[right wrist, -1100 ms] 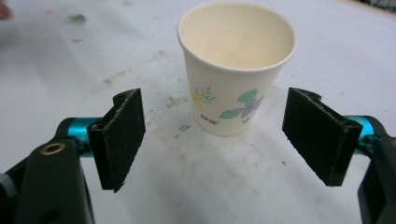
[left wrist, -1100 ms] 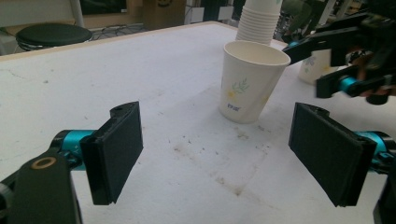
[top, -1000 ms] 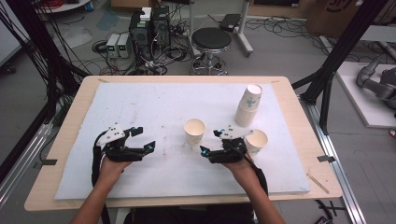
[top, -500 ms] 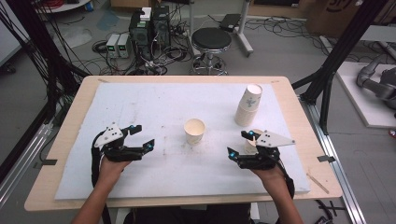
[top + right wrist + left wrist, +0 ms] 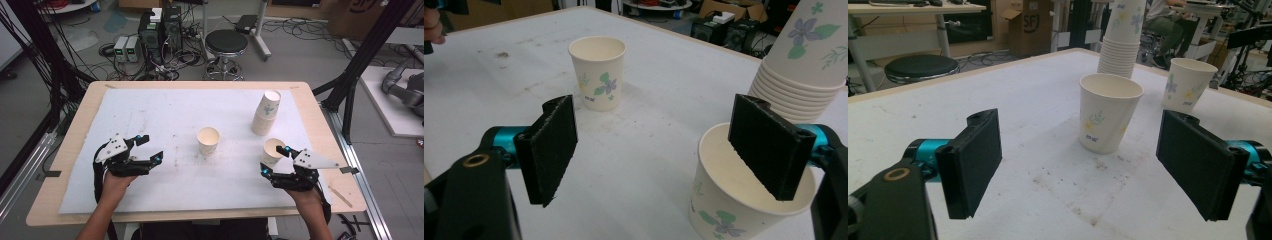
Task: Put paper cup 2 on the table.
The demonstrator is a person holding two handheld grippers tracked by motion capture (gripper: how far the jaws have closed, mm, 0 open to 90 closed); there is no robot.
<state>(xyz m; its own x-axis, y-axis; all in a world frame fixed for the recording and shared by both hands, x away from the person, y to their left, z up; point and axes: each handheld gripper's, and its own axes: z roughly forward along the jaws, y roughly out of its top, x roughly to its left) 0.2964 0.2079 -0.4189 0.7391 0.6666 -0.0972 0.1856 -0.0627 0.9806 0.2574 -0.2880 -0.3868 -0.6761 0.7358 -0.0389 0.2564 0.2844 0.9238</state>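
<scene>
Standing on the white mat [image 5: 150,115] of the table [image 5: 80,107] are two single paper cups and one stack of cups [image 5: 265,112]: a middle cup [image 5: 208,140], a right cup [image 5: 273,151] near the table's right side, and the stack behind that cup. Two grippers are in hand. Compared with a second ago, the right gripper [image 5: 274,161] has pulled away to the right from the middle cup, and the right cup that it hid half a second ago is in plain sight again; the left gripper [image 5: 150,148] has kept its place, and the middle cup and stack have not shifted. The right gripper's jaws stand apart, having just been opening, and grip nothing; in the right gripper view one jaw hangs over the right cup's mouth [image 5: 744,200]. The left gripper's jaws are also apart and empty, with the middle cup [image 5: 1108,117] well ahead of them.
</scene>
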